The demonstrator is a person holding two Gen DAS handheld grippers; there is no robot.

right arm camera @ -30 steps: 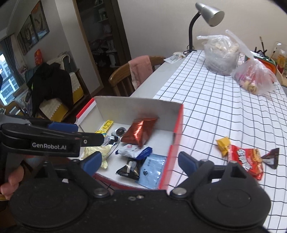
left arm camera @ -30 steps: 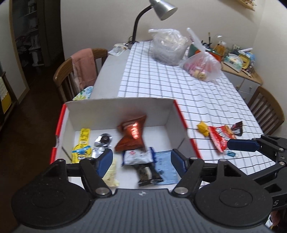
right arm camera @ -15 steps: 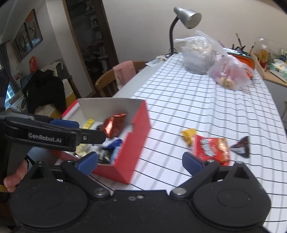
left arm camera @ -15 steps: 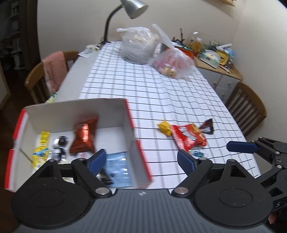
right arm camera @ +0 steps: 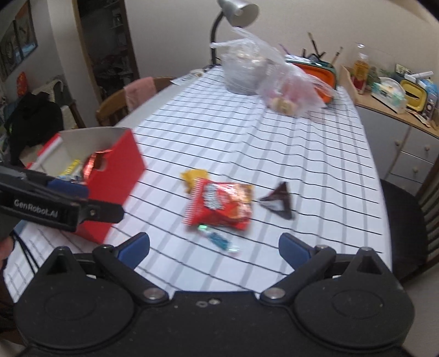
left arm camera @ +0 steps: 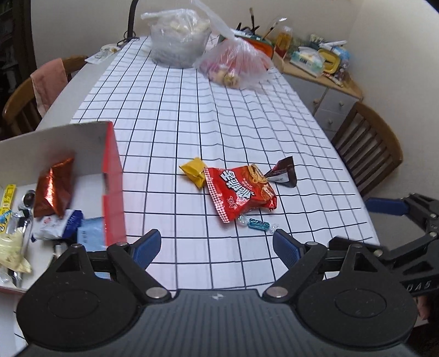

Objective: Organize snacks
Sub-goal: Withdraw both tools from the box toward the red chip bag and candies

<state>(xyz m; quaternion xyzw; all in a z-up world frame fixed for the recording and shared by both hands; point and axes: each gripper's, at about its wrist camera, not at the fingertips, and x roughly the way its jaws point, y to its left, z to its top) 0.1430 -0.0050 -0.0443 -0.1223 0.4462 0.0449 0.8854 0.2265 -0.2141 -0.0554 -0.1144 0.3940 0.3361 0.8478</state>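
Four loose snacks lie on the grid-patterned table (left arm camera: 219, 115): a red crinkled snack packet (left arm camera: 238, 192), a yellow wrapped candy (left arm camera: 194, 171), a dark triangular packet (left arm camera: 282, 171) and a small blue-wrapped candy (left arm camera: 258, 223). Only the left wrist view looks into the red-and-white cardboard box (left arm camera: 111, 186), showing a copper foil packet (left arm camera: 53, 186); the right wrist view shows its red outer wall. Both the left gripper (left arm camera: 216, 245) and the right gripper (right arm camera: 214, 245) are spread wide and empty, their jaws having just been opening, the blue candy just ahead of each.

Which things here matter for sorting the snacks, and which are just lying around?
For the job: red box, red snack bag, yellow packet, dark triangular packet, blue candy.
Lying about: two plastic bags, desk lamp, pink cloth.
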